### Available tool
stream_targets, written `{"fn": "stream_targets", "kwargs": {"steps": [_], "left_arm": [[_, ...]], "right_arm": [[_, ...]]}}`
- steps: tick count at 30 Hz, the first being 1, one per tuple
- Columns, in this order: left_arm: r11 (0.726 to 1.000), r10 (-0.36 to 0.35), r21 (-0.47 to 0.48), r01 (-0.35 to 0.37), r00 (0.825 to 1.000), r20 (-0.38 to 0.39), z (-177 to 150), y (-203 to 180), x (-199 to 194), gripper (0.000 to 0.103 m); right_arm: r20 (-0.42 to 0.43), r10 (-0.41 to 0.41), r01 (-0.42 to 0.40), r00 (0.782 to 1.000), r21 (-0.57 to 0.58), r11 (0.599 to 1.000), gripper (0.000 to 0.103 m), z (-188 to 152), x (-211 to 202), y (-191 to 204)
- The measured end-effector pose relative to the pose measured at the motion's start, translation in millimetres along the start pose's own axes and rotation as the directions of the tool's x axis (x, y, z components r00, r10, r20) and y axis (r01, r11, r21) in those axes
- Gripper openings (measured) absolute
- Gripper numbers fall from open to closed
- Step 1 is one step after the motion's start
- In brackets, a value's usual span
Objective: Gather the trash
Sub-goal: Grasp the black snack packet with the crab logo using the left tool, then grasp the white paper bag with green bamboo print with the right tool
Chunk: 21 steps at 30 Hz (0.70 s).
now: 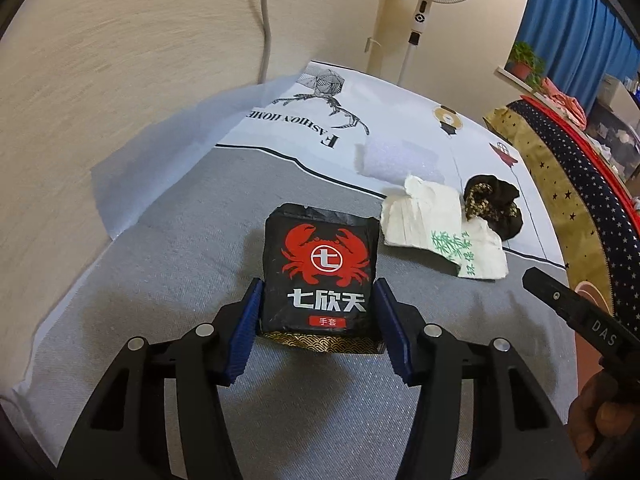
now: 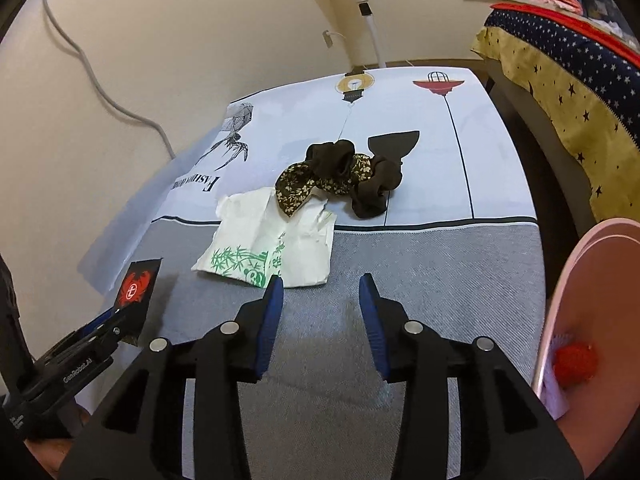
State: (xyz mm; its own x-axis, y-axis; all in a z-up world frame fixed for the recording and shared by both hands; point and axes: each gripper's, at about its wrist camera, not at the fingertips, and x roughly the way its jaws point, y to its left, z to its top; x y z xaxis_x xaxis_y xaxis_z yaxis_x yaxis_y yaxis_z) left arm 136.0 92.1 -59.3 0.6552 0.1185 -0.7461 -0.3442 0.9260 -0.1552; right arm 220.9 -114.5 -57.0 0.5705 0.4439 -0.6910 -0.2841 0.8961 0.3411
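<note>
Blue-padded fingers (image 1: 248,320) of the left claw (image 1: 318,312) press both side edges of a black packet (image 1: 320,272) printed with a red crab, gripping it just above the grey part of the table (image 1: 168,264). Beyond the packet and to its right lies a crumpled white paper wrapper (image 1: 436,224) with green bamboo print, resting across the line where the grey cloth meets the white printed cloth. Touching the far corner of that wrapper is a dark bundle of fabric (image 1: 494,204), partly brown and partly floral, its patterned strip overlapping the wrapper in the right wrist view. Behind the wrapper sits a pale white foam-like piece (image 1: 400,160). The right claw (image 2: 320,300) hangs over the grey cloth just short of the wrapper, its fingers spread apart with nothing between them. Well to the right of the wrapper, at the table's edge, stands a pink bin (image 2: 592,320) holding a red crumpled ball (image 2: 574,364) and a pale scrap. A standing fan (image 1: 428,4) rises against the wall behind the table.
</note>
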Motion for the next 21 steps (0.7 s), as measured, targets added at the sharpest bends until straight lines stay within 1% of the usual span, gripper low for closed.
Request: {"fn": "stream_targets", "kwargs": {"steps": [6,14,16,17,20,21], "left_arm": [[1.0,0.009,0.008,-0.009,1.0,-0.009,1,-3,9,0.054],[1.0,0.015,0.022,-0.015,1.0,-0.011,4,-7,16,0.054],[1.0,0.018,0.023,-0.018,1.0,-0.012,3,-6,17,0.054],[1.0,0.02,0.022,-0.02,1.0,-0.013,3,-6,17,0.054],[1.0,0.023,0.019,-0.022,1.0,-0.012,4,-4,16,0.054],[1.0,0.023,0.018,-0.023,1.0,-0.012,4,-4,16,0.054]], "right_arm": [[-0.017,0.016,-0.016,1.0,-0.007,1.0,0.041,4,20,2],[-0.042,0.042,-0.041,0.998,0.014,0.999,0.041,11,42,4],[-0.049,0.05,-0.049,0.998,0.013,0.999,0.039,11,46,7],[-0.049,0.053,-0.052,0.997,0.011,0.999,0.037,11,48,8],[-0.05,0.065,-0.065,0.997,0.012,0.998,0.019,11,48,11],[-0.048,0.069,-0.069,0.996,0.013,0.998,0.015,11,47,12]]}}
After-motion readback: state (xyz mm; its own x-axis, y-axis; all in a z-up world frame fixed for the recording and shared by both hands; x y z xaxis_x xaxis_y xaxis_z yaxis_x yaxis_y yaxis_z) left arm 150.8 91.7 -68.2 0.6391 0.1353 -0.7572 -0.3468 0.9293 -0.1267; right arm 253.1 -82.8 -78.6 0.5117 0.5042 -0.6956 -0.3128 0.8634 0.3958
